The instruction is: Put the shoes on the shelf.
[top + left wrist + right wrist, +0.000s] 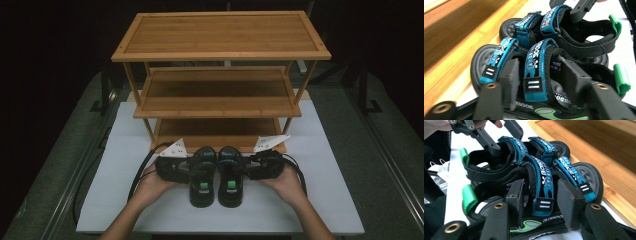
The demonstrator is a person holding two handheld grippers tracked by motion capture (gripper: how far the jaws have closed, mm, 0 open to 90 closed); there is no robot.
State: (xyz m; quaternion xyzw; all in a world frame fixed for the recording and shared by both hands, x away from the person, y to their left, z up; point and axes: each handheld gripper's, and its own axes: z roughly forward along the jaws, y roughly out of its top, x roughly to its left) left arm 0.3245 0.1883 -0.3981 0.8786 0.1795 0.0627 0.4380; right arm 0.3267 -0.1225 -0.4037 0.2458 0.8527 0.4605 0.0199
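- Sitting side by side on the white desk (125,200), a pair of black sandals with blue straps rests just in front of the wooden rack's (220,50) bottom shelf, toes toward it.
- At the left sandal (202,175), the left tool (187,170) reaches in from the outer side; its jaws straddle the middle blue strap (534,72), though I cannot tell whether the pads press on it.
- At the right sandal (231,175), the right tool (247,170) comes in from the other side, and its jaws bracket that shoe's middle strap (545,192); a firm grip is not clear either.
- Green heel tabs (469,195) point toward the person.
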